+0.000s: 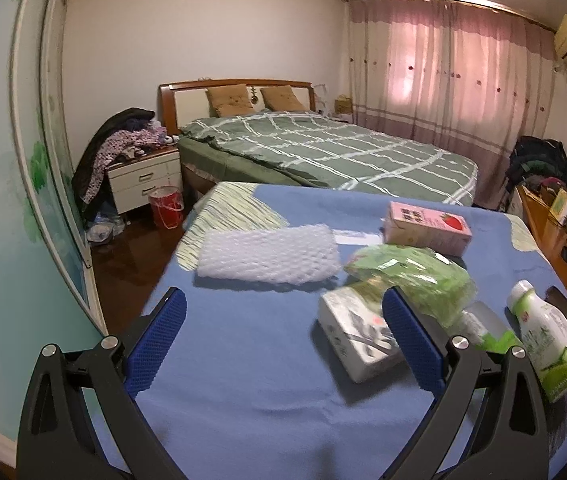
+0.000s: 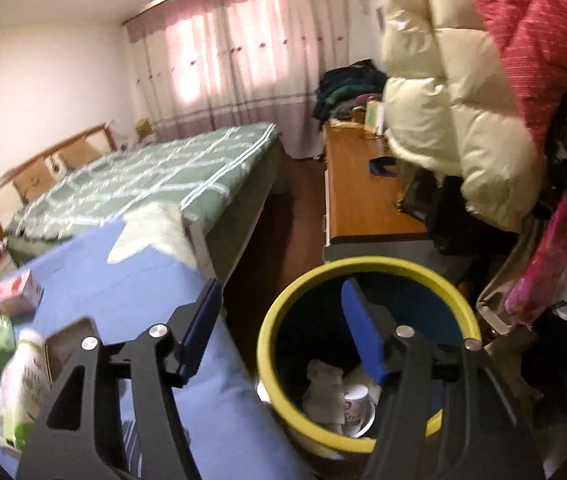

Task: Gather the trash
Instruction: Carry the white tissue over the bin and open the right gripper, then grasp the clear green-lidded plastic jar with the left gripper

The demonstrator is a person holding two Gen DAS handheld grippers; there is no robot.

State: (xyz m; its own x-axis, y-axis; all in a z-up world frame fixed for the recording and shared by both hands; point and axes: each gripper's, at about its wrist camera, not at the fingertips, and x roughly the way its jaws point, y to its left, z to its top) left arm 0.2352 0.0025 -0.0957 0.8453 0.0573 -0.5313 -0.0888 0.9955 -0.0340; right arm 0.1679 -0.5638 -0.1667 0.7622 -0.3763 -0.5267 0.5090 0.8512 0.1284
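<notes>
Both my grippers hang empty with jaws spread, the right gripper (image 2: 279,320) over the yellow-rimmed round bin (image 2: 271,320) beside the blue-clothed table (image 1: 243,360). If my left gripper (image 1: 283,320) closes carelessly, it could shove the white paper carton (image 1: 353,334) into the crinkly green plastic wrapper (image 1: 423,276). Only the right view shows cups already binned.

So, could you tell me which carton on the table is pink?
The strawberry carton at the far side, lying flat; the nearer carton by the left gripper is white.
</notes>
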